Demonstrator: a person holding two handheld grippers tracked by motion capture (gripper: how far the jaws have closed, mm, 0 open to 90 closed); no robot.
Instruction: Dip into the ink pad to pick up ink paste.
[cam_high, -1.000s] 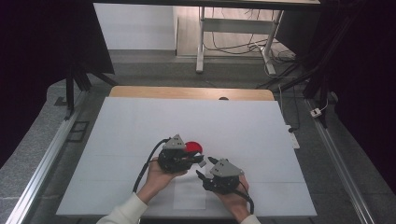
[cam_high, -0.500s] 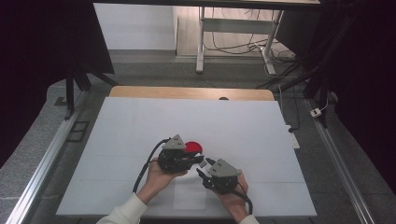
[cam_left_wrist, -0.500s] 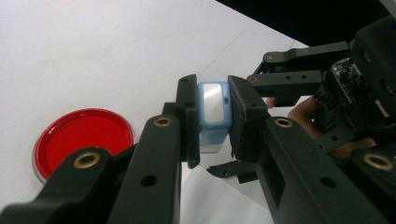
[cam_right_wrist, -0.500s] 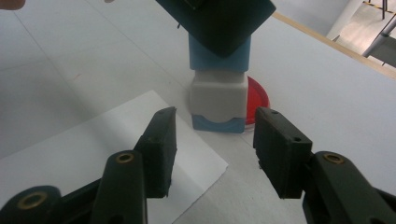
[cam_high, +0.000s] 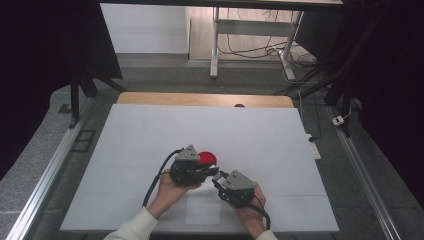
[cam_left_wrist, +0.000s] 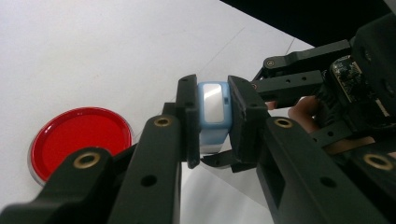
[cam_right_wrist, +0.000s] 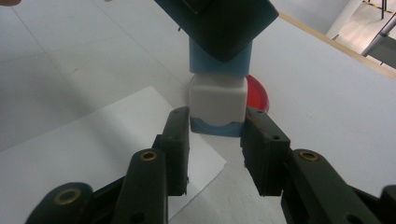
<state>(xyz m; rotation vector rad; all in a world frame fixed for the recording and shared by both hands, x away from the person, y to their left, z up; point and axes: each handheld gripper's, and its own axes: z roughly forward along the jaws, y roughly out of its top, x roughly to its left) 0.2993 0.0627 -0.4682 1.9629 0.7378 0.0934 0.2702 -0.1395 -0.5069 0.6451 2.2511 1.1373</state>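
Blue-and-white block (cam_left_wrist: 213, 114) sits pinched in our left gripper (cam_left_wrist: 212, 123), jaws closed on its blue end, held above the table (cam_high: 150, 130) near 6 o'clock. Our right gripper (cam_right_wrist: 215, 140) has jaws apart, flanking the white end w/o touching. Risk, imo: if we close off-centre, the block twists or slips out. Count: 1 block, 1 red dish (cam_left_wrist: 79, 140), 1 paper sheet (cam_right_wrist: 93, 154), 2 grippers.

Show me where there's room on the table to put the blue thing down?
Lots of bare white table lies left of the red dish, and behind it toward the wooden edge. It is crowded near both grippers, beside the paper sheet.
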